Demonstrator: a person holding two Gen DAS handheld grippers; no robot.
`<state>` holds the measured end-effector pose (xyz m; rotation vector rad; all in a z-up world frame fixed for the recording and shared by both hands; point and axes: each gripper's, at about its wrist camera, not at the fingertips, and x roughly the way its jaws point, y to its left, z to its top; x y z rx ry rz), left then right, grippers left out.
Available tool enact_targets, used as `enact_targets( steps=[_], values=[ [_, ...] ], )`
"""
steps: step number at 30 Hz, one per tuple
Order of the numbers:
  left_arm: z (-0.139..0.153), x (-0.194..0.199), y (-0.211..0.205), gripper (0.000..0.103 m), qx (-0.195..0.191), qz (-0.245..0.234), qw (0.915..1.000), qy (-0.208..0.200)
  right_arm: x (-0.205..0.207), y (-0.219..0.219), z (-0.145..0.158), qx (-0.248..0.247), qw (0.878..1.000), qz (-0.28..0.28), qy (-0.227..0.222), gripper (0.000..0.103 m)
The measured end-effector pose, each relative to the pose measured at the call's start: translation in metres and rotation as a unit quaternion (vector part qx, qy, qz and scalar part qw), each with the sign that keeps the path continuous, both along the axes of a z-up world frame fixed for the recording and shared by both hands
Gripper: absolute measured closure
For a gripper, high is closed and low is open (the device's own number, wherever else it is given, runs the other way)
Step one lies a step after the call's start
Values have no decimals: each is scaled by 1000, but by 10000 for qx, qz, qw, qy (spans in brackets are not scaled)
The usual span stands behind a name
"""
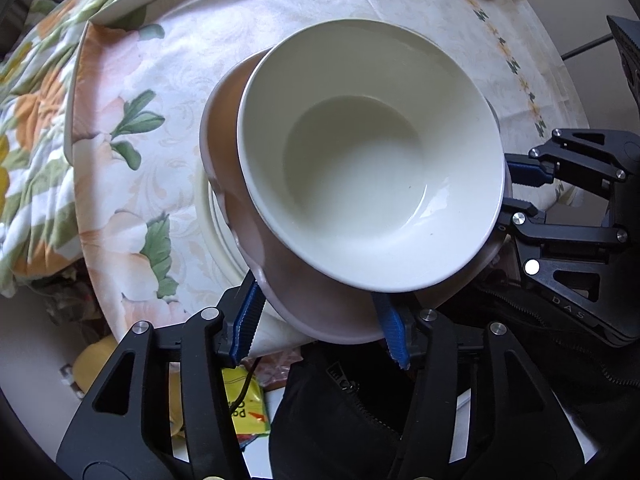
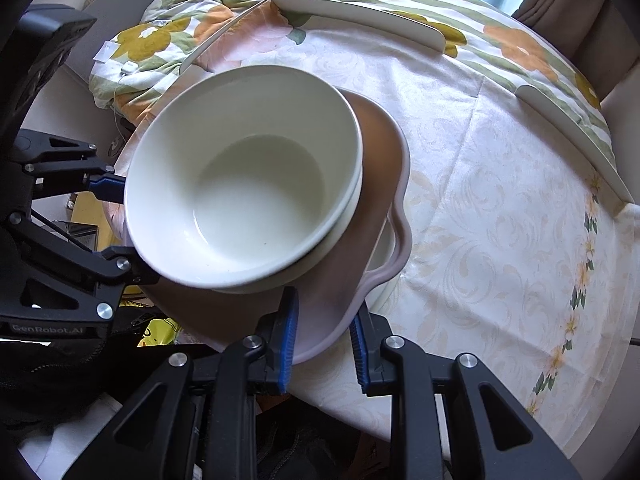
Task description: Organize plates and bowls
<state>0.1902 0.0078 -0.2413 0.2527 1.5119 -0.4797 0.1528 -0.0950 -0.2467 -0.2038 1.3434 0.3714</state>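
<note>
A round table (image 2: 500, 240) under a pale floral cloth (image 1: 132, 184), with a flowered quilt (image 2: 168, 36) behind it.

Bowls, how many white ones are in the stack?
2: the top white bowl sits nested in a second white bowl, on the pink plate. More could be hidden underneath.
</note>
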Motion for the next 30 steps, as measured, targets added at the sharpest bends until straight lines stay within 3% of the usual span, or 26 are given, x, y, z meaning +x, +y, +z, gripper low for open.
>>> enact_targets(
  steps=[2,4,6,7,16,21,24,26,28,29,30],
  values=[
    [2,-2,-4,53,3,-21,10000,-25,0,-2,1,63,9999,-108,64,80],
    [6,-4,-1,47,-10,-41,10000,-54,0,-4,4,117,9997,-208,92,73],
    [10,-6,-1,42,-57,-54,9999,-64,-2,-5,7,204,9993,-281,102,55],
    [12,-6,-1,40,-71,-51,9999,-73,-3,-5,9,249,9991,-314,108,53],
    [34,-15,7,40,-195,-24,9997,-122,-17,-8,33,293,9974,-662,-28,53],
    [68,-37,15,40,-243,264,9972,-649,-37,-9,64,342,9958,-714,-461,53],
    [100,-56,19,40,-321,573,9904,-1217,-58,-16,93,412,9916,-790,-933,53],
    [126,-73,19,40,-401,826,9808,-1721,-75,-22,117,477,9864,-860,-1319,53],
    [156,-95,18,40,-590,1082,9658,-2279,-94,-30,141,488,9789,-951,-1740,51],
    [169,-103,18,40,-676,1177,9580,-2526,-101,-34,152,530,9748,-1015,-1915,41],
    [182,-114,17,40,-763,1258,9486,-2803,-111,-39,164,571,9693,-1113,-2119,23]
  ],
)
